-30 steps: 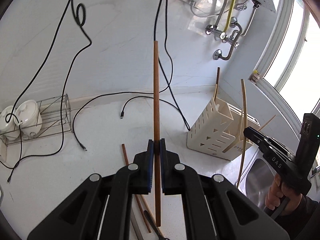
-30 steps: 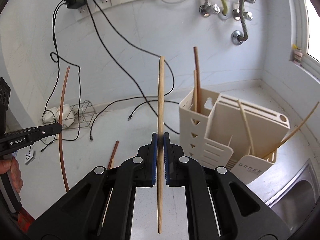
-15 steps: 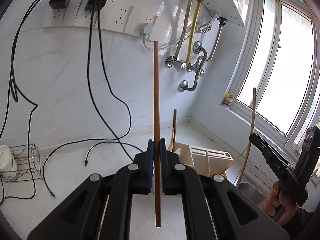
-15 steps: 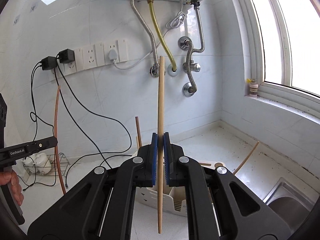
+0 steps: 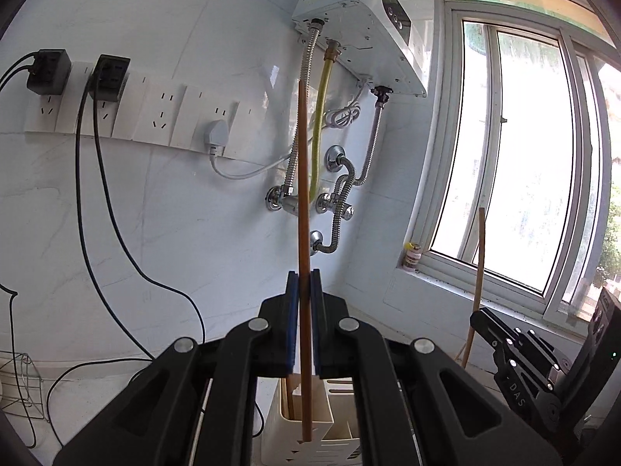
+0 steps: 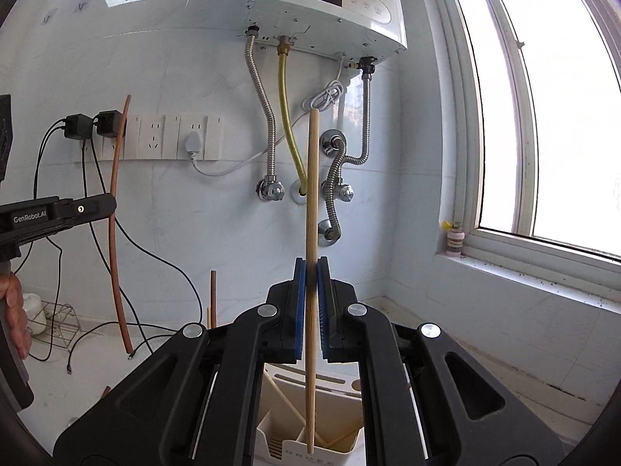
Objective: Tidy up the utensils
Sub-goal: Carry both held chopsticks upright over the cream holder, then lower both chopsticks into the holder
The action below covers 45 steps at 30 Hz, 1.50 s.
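Note:
My left gripper [image 5: 304, 283] is shut on a dark brown chopstick [image 5: 302, 202], held upright with its lower tip over the cream utensil holder [image 5: 310, 427]. A second brown chopstick stands in that holder's compartment. My right gripper [image 6: 311, 272] is shut on a pale bamboo chopstick [image 6: 312, 194], upright, its lower tip just above the utensil holder [image 6: 310, 439], which holds several pale chopsticks. The right gripper [image 5: 516, 357] with its pale stick shows at the right of the left wrist view; the left gripper [image 6: 58, 213] with its brown stick shows at the left of the right wrist view.
A water heater [image 6: 326, 11] with hoses hangs on the wall ahead. A socket strip [image 5: 128, 112] with plugs and black cables is on the left. A window [image 6: 543, 116] is at the right. A wire rack [image 6: 54, 322] stands on the counter at the left.
Both grippers have tilted upward and moved over the utensil holder, each still holding its chopstick; the counter has dropped out of view and the stick tips now hang above the holder.

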Tool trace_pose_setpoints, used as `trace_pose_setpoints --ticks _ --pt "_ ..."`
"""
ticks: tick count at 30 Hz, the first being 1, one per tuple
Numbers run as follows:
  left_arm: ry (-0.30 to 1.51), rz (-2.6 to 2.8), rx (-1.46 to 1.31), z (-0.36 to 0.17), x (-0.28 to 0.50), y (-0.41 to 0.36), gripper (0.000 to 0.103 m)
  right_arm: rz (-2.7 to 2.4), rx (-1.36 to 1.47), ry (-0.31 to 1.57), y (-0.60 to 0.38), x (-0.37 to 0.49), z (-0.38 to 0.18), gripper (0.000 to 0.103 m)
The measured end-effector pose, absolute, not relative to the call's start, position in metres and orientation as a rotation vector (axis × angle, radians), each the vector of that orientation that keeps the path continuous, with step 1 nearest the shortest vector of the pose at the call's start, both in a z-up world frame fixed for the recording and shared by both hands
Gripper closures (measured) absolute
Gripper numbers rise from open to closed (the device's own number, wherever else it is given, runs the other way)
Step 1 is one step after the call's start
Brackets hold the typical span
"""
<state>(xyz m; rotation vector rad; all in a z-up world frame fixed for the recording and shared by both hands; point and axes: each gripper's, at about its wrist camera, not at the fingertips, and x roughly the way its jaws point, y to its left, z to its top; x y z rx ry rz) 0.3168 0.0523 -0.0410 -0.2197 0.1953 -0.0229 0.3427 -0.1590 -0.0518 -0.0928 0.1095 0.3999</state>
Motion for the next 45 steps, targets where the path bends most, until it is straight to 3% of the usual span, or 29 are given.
trace_pose_setpoints --ticks 9,45 --pt "0.160 -0.062 -0.209 -0.050 0.345 0.042 0.097 0.378 -0.197 0.013 -0.154 0.342 -0.066 0.097" --pt "0.234 -0.001 -0.139 -0.123 0.368 0.033 0.097 0.383 -0.222 0.079 -0.155 0.381 -0.138 0.097"
